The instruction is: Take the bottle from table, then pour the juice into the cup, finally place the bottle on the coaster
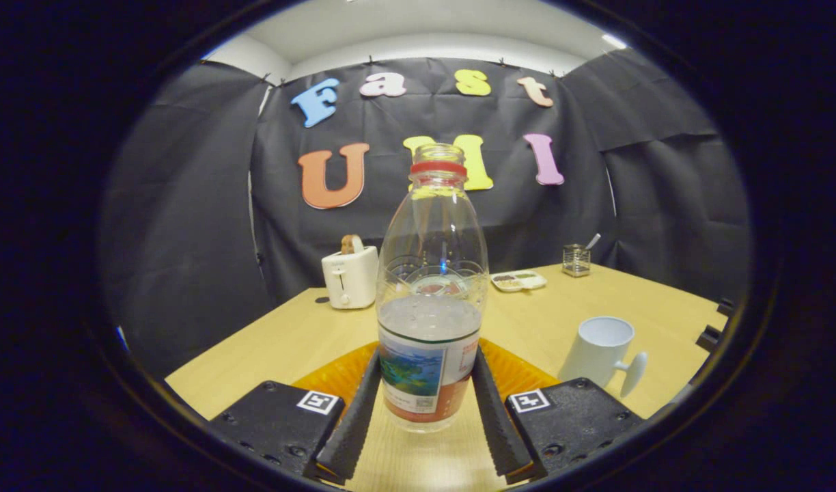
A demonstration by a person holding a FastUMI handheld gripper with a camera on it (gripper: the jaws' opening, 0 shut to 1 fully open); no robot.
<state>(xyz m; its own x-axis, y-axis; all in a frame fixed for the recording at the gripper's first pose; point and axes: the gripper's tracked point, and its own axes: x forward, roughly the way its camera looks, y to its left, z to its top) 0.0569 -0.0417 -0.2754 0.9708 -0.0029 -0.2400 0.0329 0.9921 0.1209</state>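
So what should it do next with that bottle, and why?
Probably lift the bottle and carry it toward the cup. The hand-held gripper has both fingers against the bottle's label, the liquid is unpoured, and the bottle base looks close to the table.

Pale wooden table [302,335] before black cloth wall [186,225], white ceiling [418,27].

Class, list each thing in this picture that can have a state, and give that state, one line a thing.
bottle: upright, uncapped, partly filled, held between the tongs.
tongs: closed on the bottle, both fingers pressing its label.
cup: tilted in this view, open mouth up, inside not visible.
coaster: flat on the table, behind the bottle.
toaster: upright, a slice sticking out of the slot.
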